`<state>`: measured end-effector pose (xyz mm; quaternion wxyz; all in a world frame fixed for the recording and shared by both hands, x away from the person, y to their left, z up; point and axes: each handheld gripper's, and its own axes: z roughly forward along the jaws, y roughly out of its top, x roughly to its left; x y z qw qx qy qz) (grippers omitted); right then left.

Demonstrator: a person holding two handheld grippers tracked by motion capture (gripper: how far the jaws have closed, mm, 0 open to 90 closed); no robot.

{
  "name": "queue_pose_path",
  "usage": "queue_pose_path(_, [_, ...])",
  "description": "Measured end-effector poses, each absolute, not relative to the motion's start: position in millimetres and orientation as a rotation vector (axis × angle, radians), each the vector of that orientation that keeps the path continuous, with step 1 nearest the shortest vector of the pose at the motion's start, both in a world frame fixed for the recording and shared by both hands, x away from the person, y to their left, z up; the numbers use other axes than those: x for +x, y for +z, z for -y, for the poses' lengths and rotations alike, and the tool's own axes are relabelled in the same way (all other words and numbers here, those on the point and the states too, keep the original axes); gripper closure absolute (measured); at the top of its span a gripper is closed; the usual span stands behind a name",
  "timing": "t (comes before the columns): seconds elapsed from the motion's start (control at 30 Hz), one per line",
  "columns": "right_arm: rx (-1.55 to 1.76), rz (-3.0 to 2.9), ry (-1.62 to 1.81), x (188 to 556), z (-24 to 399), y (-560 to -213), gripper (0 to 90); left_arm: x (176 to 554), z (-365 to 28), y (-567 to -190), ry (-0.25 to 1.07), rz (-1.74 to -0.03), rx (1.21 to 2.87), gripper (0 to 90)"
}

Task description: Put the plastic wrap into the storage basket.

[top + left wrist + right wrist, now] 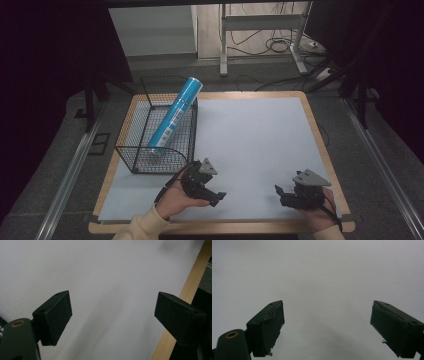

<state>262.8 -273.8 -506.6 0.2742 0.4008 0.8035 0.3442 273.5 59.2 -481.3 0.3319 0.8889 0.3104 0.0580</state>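
Observation:
A blue cylindrical can (176,114) leans tilted inside a black wire basket (131,134) at the left of the table, its top sticking out over the far rim. My left gripper (218,197) is held low near the front edge, right of the basket, and points right. Its jaws stand open over the white sheet (105,277) with nothing between them. My right gripper (279,192) rests at the front right, pointing left, open and empty above the white surface (324,277).
The white sheet (250,145) covers a wooden tabletop (320,145) whose edge (190,287) appears in the left gripper view. Behind the table are a metal frame (260,30) and cables on the floor. Rails (70,170) run along both sides.

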Motion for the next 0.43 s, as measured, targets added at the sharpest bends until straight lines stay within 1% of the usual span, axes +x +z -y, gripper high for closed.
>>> queue_pose_path(0.3, [1.069, -2.167, 0.924, 262.3, 271.6, -506.8, 12.0, 275.0, -63.8, -480.4, 0.142, -0.828, 2.297, 15.0])
queue_pose_path(0.43, [1.056, -2.167, 0.944, 262.1, 269.5, -505.0, 11.6, 274.8, -67.9, -482.4, 0.171, -0.838, 2.300, 14.6])
